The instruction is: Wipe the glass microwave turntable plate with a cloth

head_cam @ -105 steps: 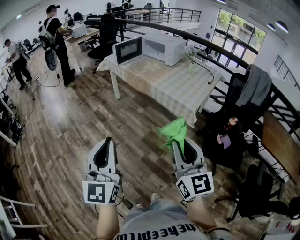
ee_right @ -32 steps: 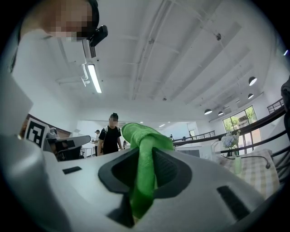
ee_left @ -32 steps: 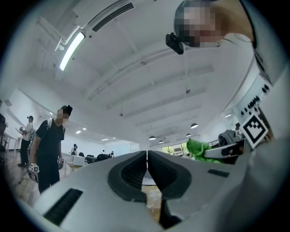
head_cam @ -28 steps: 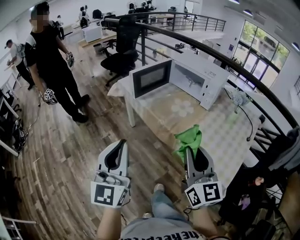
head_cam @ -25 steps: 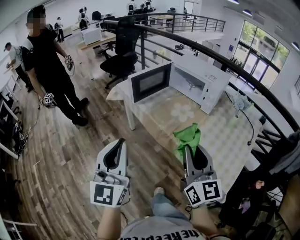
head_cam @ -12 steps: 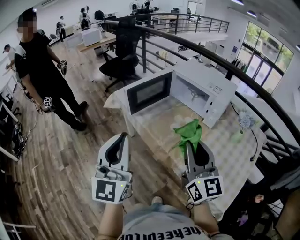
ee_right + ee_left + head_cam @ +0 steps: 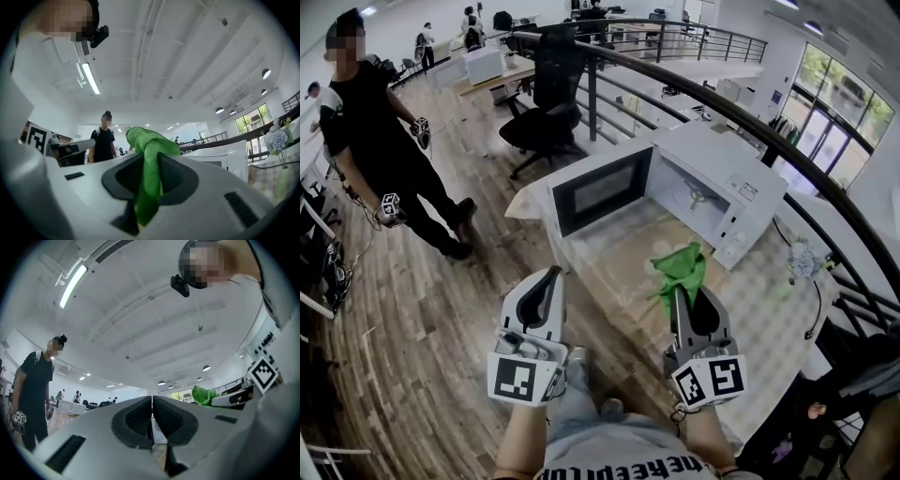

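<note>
Cloth (image 7: 680, 267) is being pinched by the right gripper (image 7: 679, 292), the left gripper (image 7: 547, 279) being pressed together empty; snagging of its loose end on the microwave door (image 7: 600, 190) at the desk's (image 7: 628, 255) edge is being risked.

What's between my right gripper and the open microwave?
Head view: right gripper clamps the green cloth; beyond it, tablecloth up to the microwave.

The microwave (image 7: 675, 187) cavity's contents are too small to tell.
</note>
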`<state>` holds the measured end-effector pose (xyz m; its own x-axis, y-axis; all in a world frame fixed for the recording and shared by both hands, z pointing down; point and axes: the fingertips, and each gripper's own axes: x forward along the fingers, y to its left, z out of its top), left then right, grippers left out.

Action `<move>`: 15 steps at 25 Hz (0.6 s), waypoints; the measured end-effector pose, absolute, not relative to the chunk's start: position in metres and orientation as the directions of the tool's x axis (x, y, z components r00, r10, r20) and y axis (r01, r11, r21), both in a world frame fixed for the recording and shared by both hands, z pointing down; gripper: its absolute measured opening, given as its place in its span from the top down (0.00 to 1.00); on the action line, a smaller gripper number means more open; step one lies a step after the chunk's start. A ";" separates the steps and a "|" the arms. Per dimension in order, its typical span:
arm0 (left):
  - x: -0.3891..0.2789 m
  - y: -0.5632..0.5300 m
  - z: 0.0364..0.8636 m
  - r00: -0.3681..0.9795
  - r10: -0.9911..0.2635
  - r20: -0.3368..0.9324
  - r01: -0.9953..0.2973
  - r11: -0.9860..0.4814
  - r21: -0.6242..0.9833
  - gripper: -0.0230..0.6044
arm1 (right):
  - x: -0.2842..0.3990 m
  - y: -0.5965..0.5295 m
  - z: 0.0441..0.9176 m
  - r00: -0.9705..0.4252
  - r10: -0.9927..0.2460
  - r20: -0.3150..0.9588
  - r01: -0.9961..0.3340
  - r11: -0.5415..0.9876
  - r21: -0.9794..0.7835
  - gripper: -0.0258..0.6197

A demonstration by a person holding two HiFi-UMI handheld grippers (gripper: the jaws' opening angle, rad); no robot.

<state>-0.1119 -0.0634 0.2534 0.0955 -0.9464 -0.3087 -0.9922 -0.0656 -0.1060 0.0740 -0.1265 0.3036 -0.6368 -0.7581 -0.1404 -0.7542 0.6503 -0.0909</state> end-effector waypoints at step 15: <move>-0.156 -0.202 0.246 0.232 -0.920 -0.315 -0.972 -0.204 -0.118 0.95 | 0.033 -0.238 0.302 -0.526 -0.839 -0.141 -0.837 0.540 -0.091 0.83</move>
<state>-0.1559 -0.2017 0.2463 0.2316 -0.9203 -0.3155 -0.9718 -0.2042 -0.1176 0.0330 -0.2382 0.3016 -0.5258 -0.8388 -0.1414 -0.8369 0.5398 -0.0905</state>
